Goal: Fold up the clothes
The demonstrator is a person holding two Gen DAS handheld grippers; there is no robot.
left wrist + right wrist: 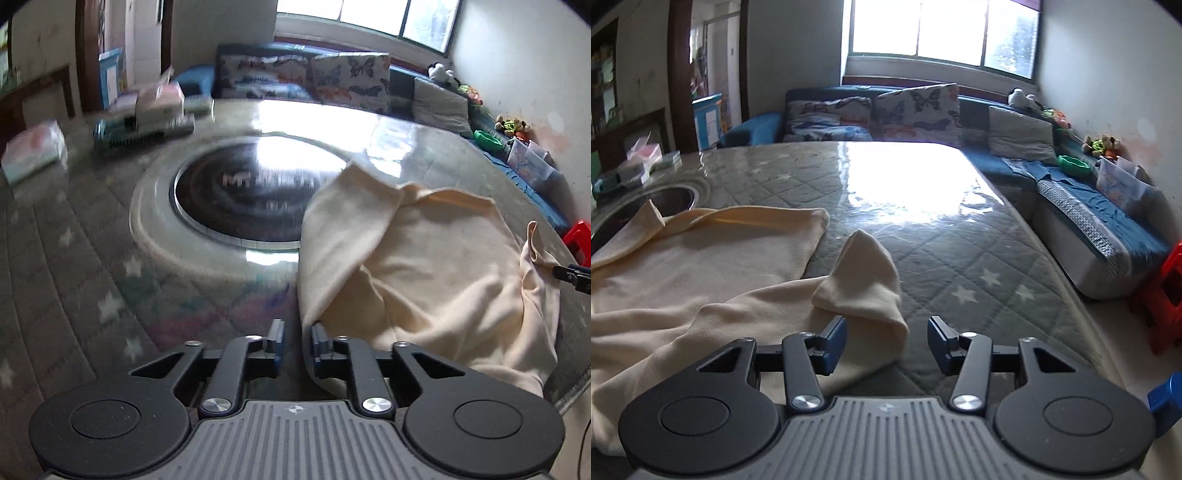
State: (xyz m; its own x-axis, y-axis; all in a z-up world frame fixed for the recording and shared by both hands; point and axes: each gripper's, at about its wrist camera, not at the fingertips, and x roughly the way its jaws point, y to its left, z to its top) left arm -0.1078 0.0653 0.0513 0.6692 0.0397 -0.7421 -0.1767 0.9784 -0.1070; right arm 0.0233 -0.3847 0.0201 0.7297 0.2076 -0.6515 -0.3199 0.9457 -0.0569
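Two tongs flank a cream garment lying rumpled on the quilted desk — left tongs narrowly parted at its edge, gripping nothing visible; right tongs spread wide by a peaked corner. Soft, limp cloth — best pinched at hems.

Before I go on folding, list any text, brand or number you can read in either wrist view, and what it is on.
"M": the only clear letter of pale lettering on the dark round panel set in the table; the other letters and a smaller line beneath are blurred.
Boxes at the table's far edge: printing too blurred to read.
Cream garment, left tongs and right tongs: no text visible.
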